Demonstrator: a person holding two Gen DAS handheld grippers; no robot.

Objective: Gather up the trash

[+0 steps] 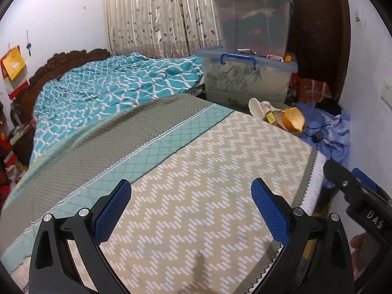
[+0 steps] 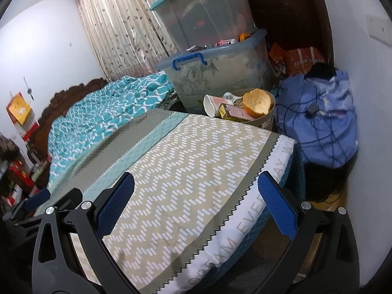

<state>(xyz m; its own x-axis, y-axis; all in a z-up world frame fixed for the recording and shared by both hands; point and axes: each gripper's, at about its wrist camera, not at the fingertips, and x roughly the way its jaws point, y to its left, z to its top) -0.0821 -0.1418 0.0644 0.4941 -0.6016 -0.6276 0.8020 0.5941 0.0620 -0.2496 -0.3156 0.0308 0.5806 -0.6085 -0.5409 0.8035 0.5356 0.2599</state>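
A round tan bin (image 2: 265,120) stands past the far corner of the bed, filled with trash: a white paper cup (image 2: 210,104), a small pink carton (image 2: 232,112) and a large orange peel (image 2: 258,101). The left wrist view shows the same bin (image 1: 300,132), cup (image 1: 256,107) and peel (image 1: 294,120). My left gripper (image 1: 191,210) hovers open above the zigzag bedspread with nothing between its blue pads. My right gripper (image 2: 196,203) is open too, over the bed's foot edge, empty. Its black body shows at the right edge of the left wrist view.
Stacked clear storage boxes (image 1: 250,49) stand behind the bin. A blue cloth bundle (image 2: 318,117) with a black cable lies against the right wall. A teal quilt (image 1: 110,88) covers the far half of the bed. Clutter lines the left side by the headboard.
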